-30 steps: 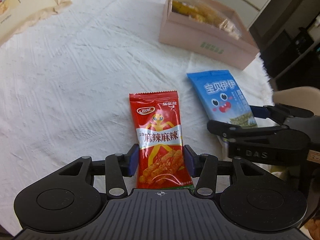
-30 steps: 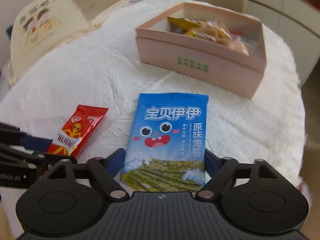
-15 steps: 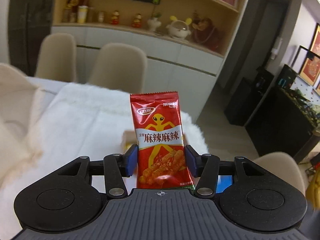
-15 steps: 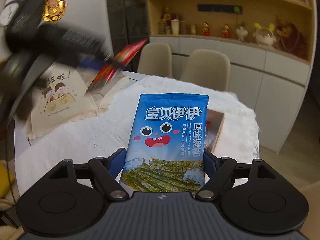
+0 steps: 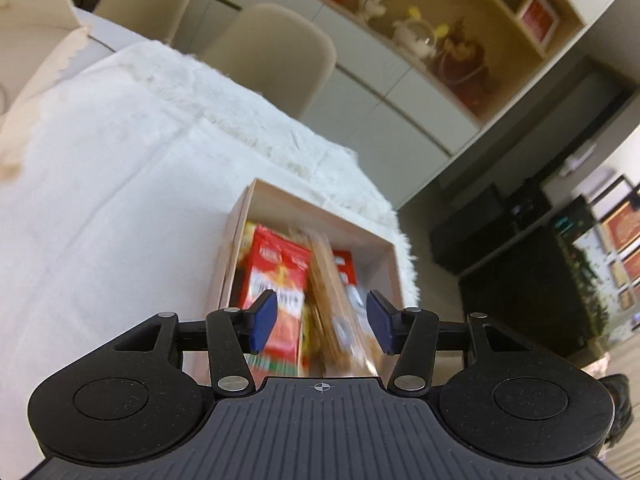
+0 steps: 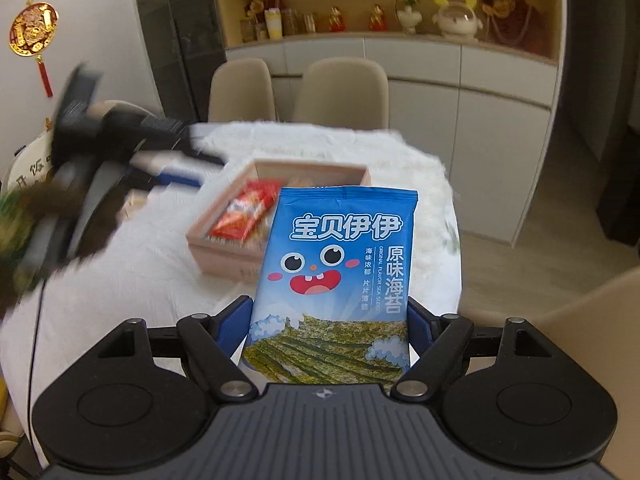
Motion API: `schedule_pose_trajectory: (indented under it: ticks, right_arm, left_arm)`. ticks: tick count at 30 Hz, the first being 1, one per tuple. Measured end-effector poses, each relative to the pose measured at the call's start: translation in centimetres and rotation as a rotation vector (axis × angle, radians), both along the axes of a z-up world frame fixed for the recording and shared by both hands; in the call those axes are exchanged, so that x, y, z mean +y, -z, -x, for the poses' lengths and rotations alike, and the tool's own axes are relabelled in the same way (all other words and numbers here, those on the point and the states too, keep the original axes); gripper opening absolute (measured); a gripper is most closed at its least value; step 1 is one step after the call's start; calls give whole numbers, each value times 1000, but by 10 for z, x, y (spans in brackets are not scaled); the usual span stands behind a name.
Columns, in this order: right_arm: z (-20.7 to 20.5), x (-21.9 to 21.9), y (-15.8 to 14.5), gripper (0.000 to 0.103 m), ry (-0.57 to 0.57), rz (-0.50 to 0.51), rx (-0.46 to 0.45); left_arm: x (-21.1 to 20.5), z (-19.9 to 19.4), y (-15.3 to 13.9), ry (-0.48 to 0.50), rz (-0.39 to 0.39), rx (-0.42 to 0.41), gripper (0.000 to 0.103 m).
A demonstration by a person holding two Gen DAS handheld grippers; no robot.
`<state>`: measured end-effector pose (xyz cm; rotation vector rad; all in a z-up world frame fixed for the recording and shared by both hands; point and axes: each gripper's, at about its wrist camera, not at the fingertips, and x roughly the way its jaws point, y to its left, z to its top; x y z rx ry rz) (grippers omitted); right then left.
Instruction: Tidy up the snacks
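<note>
The left gripper (image 5: 322, 322) hung over the pink box (image 5: 236, 248) with nothing between its blue pads (image 5: 264, 320). Its jaws stood well apart and were closing at that moment. Below the gap, blurred, the red snack packet (image 5: 280, 284) lay inside the box, on top of other packets, next to a brownish one (image 5: 332, 304) that ran along the box's middle. From the right wrist view the same red packet (image 6: 246, 210) showed slanting across the near left part of the box (image 6: 224, 256), one end resting near the front wall.

The right gripper (image 6: 328, 338) held the blue seaweed packet (image 6: 340, 264) by its lower part, a pad pressed against each side edge, the packet standing upright in front of the camera and hiding part of the box behind it. The jaws were wide because the packet was wide.

The box sat on a white tablecloth (image 6: 132, 280) toward the far end of the table. The left gripper (image 6: 176, 168) appeared as a dark blur at the left of the right wrist view, above the cloth and just left of the box. Two beige chairs (image 6: 344, 92) stood behind the table, and a cabinet with shelves (image 6: 440, 4) lined the wall.
</note>
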<state>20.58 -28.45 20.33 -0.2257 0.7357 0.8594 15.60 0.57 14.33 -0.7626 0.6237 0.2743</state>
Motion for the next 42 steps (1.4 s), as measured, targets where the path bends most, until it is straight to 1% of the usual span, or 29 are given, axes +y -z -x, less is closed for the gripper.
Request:
schedule_pose_trajectory:
  ticks: [2,3,4,5,6,7,8,9,10,11,13,14,16,19,21,23,24,26,28,30,31,32,34,36,37,38,40,41,42]
  right_arm:
    - [-9,14,-17,79,-22,-29,-23]
    - [-17,25,-29,79,-30,-45,-32]
    - [-23,35,-41,79,-35,-55,-34]
    - [-34,47,-51,79,-37,-62,-30]
    - [-48,62,-60,79,-38,-68,-16]
    - [-61,75,-65,80,-37,-72,5]
    - [-75,88,-67,82,-34,-70,34]
    - [-89,103,-66,85,-29,-63,73]
    - [-103,117,-61,85,-24,-45,110]
    - [-114,131,-54,85,-11,-17,147]
    - [-126,141,-40,85,8,4,212]
    - [-127,140,-35,85,12,-11,227]
    - [-117,129,-32,85,0,-55,215]
    - [-107,117,-29,85,5,-46,149]
    - [-102,105,-28,85,28,-48,130]
    - [-96,88,-29,85,36,-61,144]
    - [-91,80,-30,85,41,-62,148]
    - [-80,67,-30,86,32,-57,134]
    - [-76,63,-25,86,11,-19,122]
    - [-74,66,-11,86,-17,26,136]
    - [-76,70,-2,86,-25,49,149]
    - [-77,75,7,86,-37,63,162]
    - [-84,87,23,86,-56,78,192]
    - [-94,103,35,86,-53,84,215]
    - [-99,114,42,86,-46,94,216]
    - [-104,124,48,86,-40,110,210]
    - [-111,148,64,86,-43,176,212]
    - [-114,157,71,93,-37,204,213]
    - [-114,164,73,94,-31,208,195]
  left_arm:
    - [-14,21,-5,8,14,-36,44]
    - [-24,33,-9,16,3,-48,38]
    - [-36,44,-17,16,-43,-49,35]
    - [-48,54,-27,11,-116,-47,35]
    - [-63,63,-40,5,-206,-43,35]
    - [-75,70,-52,1,-275,-42,35]
    - [-85,77,-61,2,-315,-47,35]
    - [-92,83,-68,9,-331,-55,33]
    - [-96,88,-71,20,-333,-60,25]
    - [-101,90,-73,27,-337,-57,21]
    - [-115,94,-75,35,-356,-29,18]
    - [-120,95,-75,37,-362,-16,18]
    - [-130,95,-74,24,-373,11,17]
    - [-136,85,-70,11,-385,43,17]
    - [-138,84,-68,14,-357,62,17]
    - [-138,78,-65,23,-334,104,17]
    - [-139,75,-63,30,-329,125,17]
    - [-140,72,-58,32,-324,139,17]
    - [-140,70,-53,32,-298,141,17]
    - [-137,72,-44,18,-266,148,17]
    - [-135,74,-39,4,-249,163,17]
    - [-131,78,-31,-11,-216,179,17]
    - [-123,87,-13,-25,-113,190,16]
    - [-116,98,9,-12,-6,171,16]
    - [-114,105,18,-20,26,167,16]
    - [-113,111,23,-32,43,161,16]
    - [-107,122,29,-56,71,159,17]
    - [-103,128,31,-69,90,167,17]
    - [-98,135,32,-87,101,169,18]
